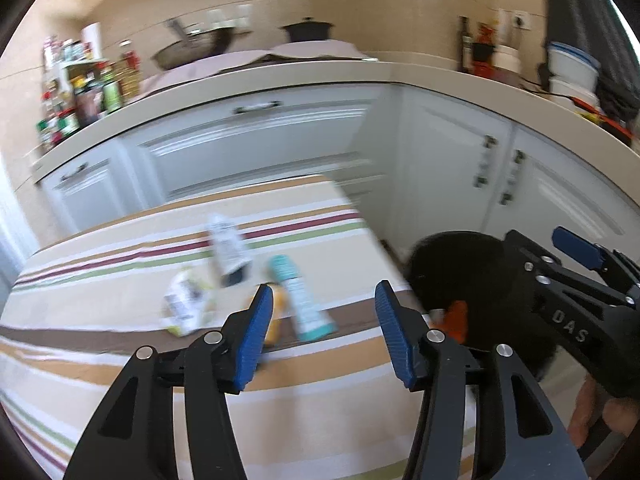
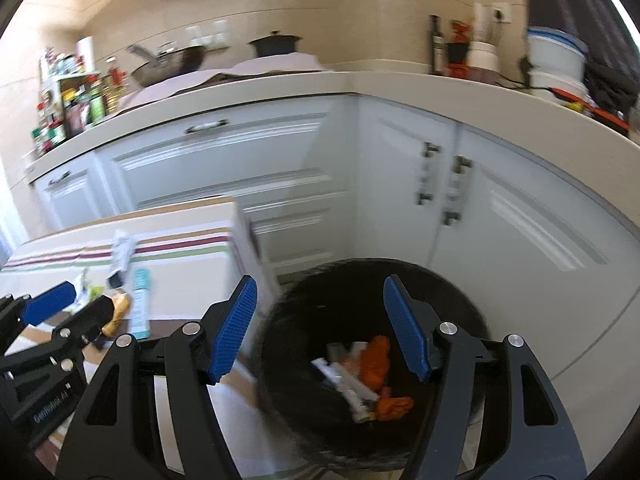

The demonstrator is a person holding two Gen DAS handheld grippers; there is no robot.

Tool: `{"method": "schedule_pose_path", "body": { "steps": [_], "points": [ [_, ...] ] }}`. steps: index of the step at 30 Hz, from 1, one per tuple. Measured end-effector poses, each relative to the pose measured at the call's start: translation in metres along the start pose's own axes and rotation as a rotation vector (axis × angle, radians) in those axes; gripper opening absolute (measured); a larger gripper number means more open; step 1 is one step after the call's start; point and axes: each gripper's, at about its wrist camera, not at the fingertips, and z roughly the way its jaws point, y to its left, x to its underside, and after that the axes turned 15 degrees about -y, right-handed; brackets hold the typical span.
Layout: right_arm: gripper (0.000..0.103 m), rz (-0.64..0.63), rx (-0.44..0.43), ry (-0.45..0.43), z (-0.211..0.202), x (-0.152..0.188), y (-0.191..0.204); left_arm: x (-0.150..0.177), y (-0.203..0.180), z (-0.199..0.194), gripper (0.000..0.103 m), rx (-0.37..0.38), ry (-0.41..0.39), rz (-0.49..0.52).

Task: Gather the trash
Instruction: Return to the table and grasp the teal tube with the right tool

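Both grippers are spread and empty. The left gripper (image 1: 324, 308) hovers nearest the teal-and-white plastic tube (image 1: 302, 300) on the striped tablecloth (image 1: 100, 300), just ahead, long axis pointing away. The right gripper (image 2: 320, 320) hangs over the black round bin (image 2: 460, 292) (some scraps inside).

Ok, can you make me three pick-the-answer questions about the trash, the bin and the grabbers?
1. Where is the bin?
A. on the counter
B. on the floor beside the table
C. on the table

2. What colour are the pads of the hand-held grippers?
A. blue
B. red
C. green

3. What is the right hand-held gripper doing?
A. squeezing a tube
B. open and empty above the bin
C. gripping the bin's rim

Answers:
1 B: the right wrist view shows the bin low down next to the table's edge.
2 A: both views show blue pads.
3 B: its fingers are spread with nothing between them, and trash lies in the bin below.
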Motion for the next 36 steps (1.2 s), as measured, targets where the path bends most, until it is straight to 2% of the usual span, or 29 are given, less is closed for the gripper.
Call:
{"method": "schedule_pose_path", "body": {
  "steps": [8, 19, 21, 30, 36],
  "points": [
    [0.064, -0.05, -0.095, 0.032, 0.006, 0.004, 0.056, 0.014, 0.066, -0.01, 0.054, -0.128, 0.028, -0.053],
    [0.062, -0.13, -0.162, 0.11, 0.025, 0.014, 0.113, 0.032, 0.142, -0.02, 0.054, -0.266, 0.06, -0.127],
    [0.056, -0.143, -0.17, 0.13, 0.03, 0.017, 0.121, 0.035, 0.153, -0.021, 0.054, -0.287, 0.064, -0.137],
    [0.056, -0.205, -0.183, 0.22, 0.051, 0.03, 0.149, 0.048, 0.19, -0.024, 0.054, -0.346, 0.083, -0.19],
    [0.055, -0.213, -0.184, 0.269, 0.063, 0.035, 0.158, 0.053, 0.197, -0.024, 0.054, -0.353, 0.09, -0.208]
  ]
}}
